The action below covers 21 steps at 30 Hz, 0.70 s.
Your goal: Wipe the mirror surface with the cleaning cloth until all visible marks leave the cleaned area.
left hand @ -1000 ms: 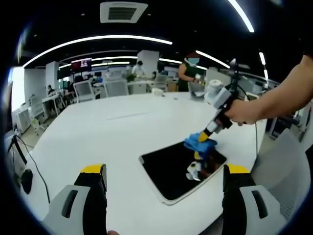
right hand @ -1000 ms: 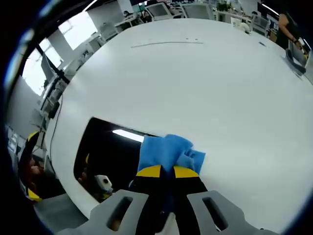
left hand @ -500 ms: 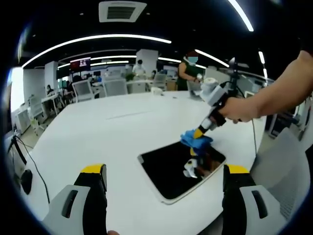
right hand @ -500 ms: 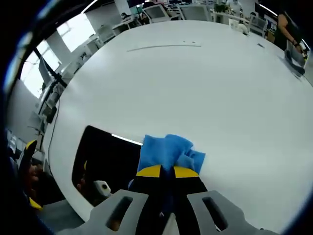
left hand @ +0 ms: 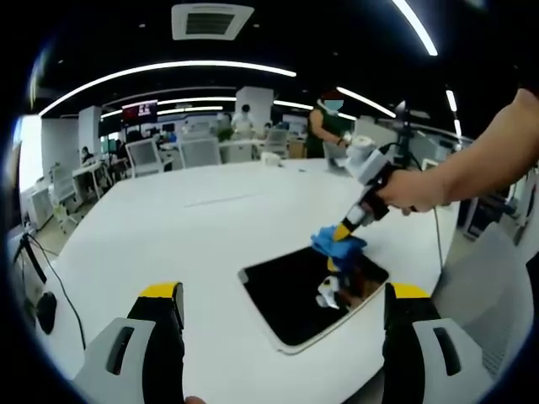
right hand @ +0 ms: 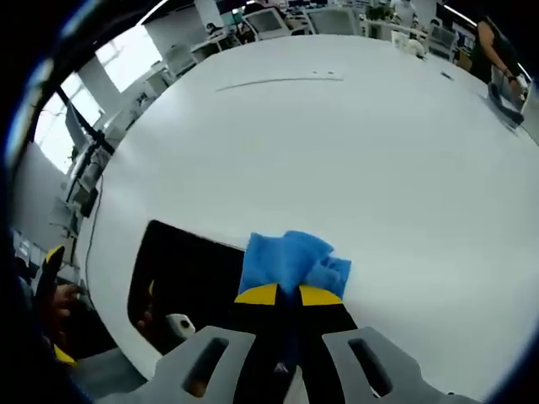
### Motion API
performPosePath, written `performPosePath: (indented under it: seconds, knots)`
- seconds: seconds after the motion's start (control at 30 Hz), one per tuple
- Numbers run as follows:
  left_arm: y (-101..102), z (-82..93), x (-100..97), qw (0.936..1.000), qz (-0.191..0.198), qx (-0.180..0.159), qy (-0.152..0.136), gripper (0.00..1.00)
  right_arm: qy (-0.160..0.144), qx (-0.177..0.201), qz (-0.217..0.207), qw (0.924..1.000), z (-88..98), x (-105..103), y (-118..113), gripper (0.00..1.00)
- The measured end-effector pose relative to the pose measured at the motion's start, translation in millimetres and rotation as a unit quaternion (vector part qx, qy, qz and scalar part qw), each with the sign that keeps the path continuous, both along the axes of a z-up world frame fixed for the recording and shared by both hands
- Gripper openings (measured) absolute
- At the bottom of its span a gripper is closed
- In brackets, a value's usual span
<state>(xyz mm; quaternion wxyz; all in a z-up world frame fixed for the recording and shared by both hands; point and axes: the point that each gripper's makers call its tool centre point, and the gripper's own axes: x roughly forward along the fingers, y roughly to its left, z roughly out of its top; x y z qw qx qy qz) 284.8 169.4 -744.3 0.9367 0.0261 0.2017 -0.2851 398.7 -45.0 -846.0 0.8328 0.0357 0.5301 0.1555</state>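
A dark rectangular mirror (left hand: 295,295) with a pale rim lies flat on the white table (left hand: 185,244). In the left gripper view my right gripper (left hand: 344,230) presses a blue cleaning cloth (left hand: 338,243) onto the mirror's far edge, held by a person's hand (left hand: 413,189). My left gripper (left hand: 282,296) stands open near the table's front edge, nothing between its yellow-tipped fingers (left hand: 160,291). In the right gripper view my right gripper (right hand: 288,295) is shut on the blue cloth (right hand: 286,259), which rests at the mirror's (right hand: 189,273) right edge. The mirror reflects the gripper.
The white table (right hand: 337,143) stretches far beyond the mirror. A thin seam (right hand: 278,81) crosses its far part. A black cable (left hand: 59,286) runs along the left edge. Office desks, chairs and standing people (left hand: 327,126) are in the background.
The right gripper slid the cloth from inside the mirror out to its far edge a second ago; over the last half second it has barely shifted. The left gripper stayed still.
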Motion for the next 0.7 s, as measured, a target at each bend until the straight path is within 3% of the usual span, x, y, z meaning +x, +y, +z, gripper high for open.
performPosePath:
  seconds: [0.2,0.27,0.47,0.7]
  knots:
    - [1.2,0.3,1.1,1.0000,0.003,-0.003,-0.001,0.99,-0.023,0.010,-0.003,0.9997,22.2,3.8,-2.3,0.02]
    - [1.7,1.4,1.9,1.0000,0.004,-0.004,-0.002,0.99,-0.017,0.049,-0.023,0.9984,32.5,4.6,2.0,0.02]
    - [3.0,1.3,5.7,1.0000,0.005,-0.005,-0.003,0.99,-0.048,0.028,-0.005,0.9985,57.5,5.6,-12.2,0.02]
    - [-0.8,2.0,7.6,1.0000,0.001,-0.007,-0.005,0.99,-0.044,0.022,-0.015,0.9987,57.5,2.2,-37.6,0.02]
